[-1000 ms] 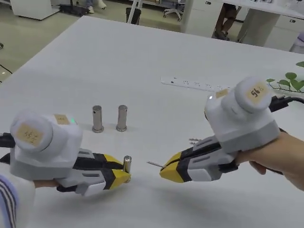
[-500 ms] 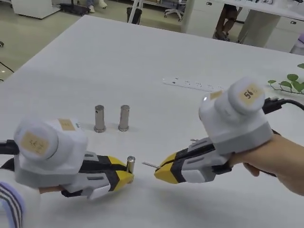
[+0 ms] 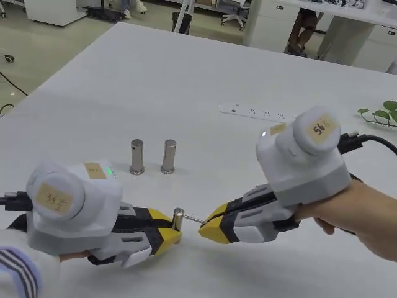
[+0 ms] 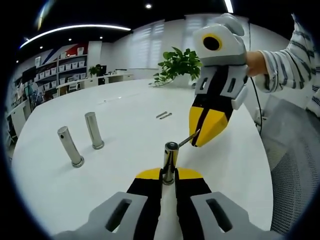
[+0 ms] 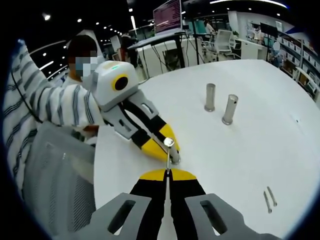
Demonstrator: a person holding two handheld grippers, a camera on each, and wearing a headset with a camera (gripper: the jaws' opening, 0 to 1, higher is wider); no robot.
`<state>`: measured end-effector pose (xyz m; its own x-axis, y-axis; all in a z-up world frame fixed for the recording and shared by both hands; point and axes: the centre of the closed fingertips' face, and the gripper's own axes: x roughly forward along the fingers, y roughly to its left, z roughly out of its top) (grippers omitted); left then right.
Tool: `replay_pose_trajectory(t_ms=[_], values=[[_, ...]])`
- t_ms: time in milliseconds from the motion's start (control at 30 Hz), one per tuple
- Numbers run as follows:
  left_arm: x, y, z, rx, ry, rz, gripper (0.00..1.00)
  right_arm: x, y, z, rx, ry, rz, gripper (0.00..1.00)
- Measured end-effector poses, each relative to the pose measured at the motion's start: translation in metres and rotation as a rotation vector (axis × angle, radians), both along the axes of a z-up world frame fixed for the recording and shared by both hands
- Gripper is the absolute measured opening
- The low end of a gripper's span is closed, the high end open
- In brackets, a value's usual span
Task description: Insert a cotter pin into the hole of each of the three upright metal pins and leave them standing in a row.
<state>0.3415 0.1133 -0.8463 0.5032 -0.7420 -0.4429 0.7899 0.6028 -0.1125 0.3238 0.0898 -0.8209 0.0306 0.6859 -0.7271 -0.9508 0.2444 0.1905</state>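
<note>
Clamping the near metal pin point(image 3: 178, 218) low on its shank with the left gripper point(image 3: 170, 234), fingers shut tight on it just above the bench point(image 3: 186, 81). That keeps it upright and leaves the top end, where the cross hole should sit, bare for the insertion. Pinching a cotter pin point(image 3: 194, 218) in the closed fingers of the right gripper point(image 3: 208, 228), held close to level and aimed straight at that bare top. Touching the metal or just shy of it, by the look of the left gripper view; cannot tell whether the tip is in the hole yet. Leaving the other two metal pins point(image 3: 137, 156) standing side by side farther back, well apart from the action, with no cotter pin visible in either. So probably the first of three, and early in the job. Keeping two spare cotter pins point(image 4: 163, 115) flat on the bench beyond, handy for the right side on the next rounds. Calls for a straight, level push now. Any slant would likely skid the thin tip off the round shank or rock the pin in its grip.
</note>
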Motion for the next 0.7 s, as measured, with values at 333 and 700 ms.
replay_pose_trajectory(t_ms=[333,700], values=[[0.0,-0.003,0.0,0.014,-0.013,0.0,0.07,0.003,0.004,-0.003,-0.003,0.004,-0.007,0.03],[0.0,-0.003,0.0,0.021,-0.02,0.002,0.07,0.005,0.014,-0.005,0.008,0.013,-0.031,0.03]])
